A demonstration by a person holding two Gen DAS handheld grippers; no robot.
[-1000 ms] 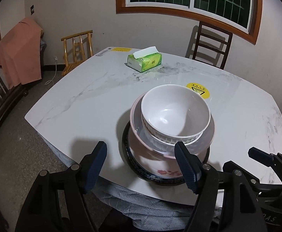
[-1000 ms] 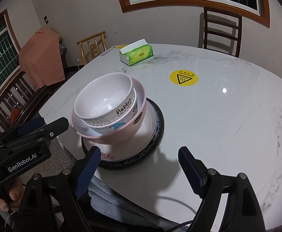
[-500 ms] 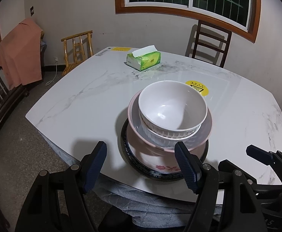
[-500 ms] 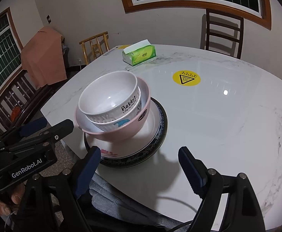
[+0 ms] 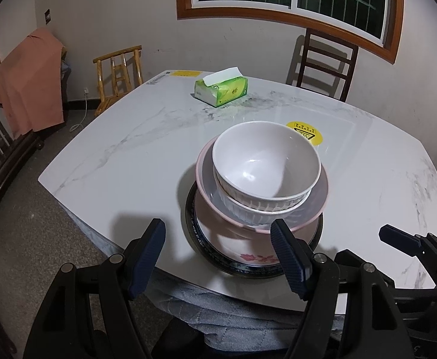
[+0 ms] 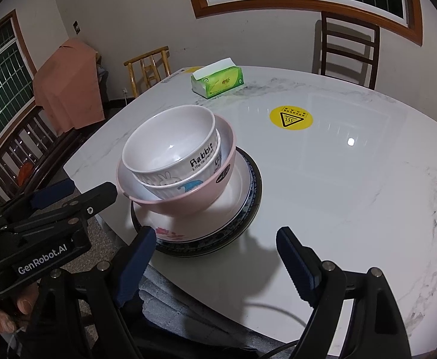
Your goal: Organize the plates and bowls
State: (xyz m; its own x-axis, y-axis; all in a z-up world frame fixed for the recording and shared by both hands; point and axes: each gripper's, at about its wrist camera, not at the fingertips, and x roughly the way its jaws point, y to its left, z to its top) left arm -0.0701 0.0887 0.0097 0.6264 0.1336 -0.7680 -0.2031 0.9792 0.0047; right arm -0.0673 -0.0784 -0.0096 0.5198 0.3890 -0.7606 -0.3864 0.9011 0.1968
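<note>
Tissue box (image 5: 221, 91) sits at twelve o'clock on the counter (image 5: 128, 155), well behind the upright bowl stack (image 5: 266, 164); left claw (image 5: 218, 248) and right claw (image 6: 214, 252) gape wide, empty.

The stack holds three bowls: a white rabbit-print bowl (image 6: 170, 146) nested in a ribbed white bowl (image 6: 182, 190), inside a pink bowl (image 6: 200, 200). Beneath sit two plates: a floral plate (image 6: 218, 218) on a dark-rimmed plate (image 6: 253, 197). One tissue box (image 6: 217, 81) and one round yellow sticker (image 6: 290, 118) lie on the worktop (image 6: 353, 194). Two tongs show, left (image 5: 218, 257) and right (image 6: 214, 260).
</note>
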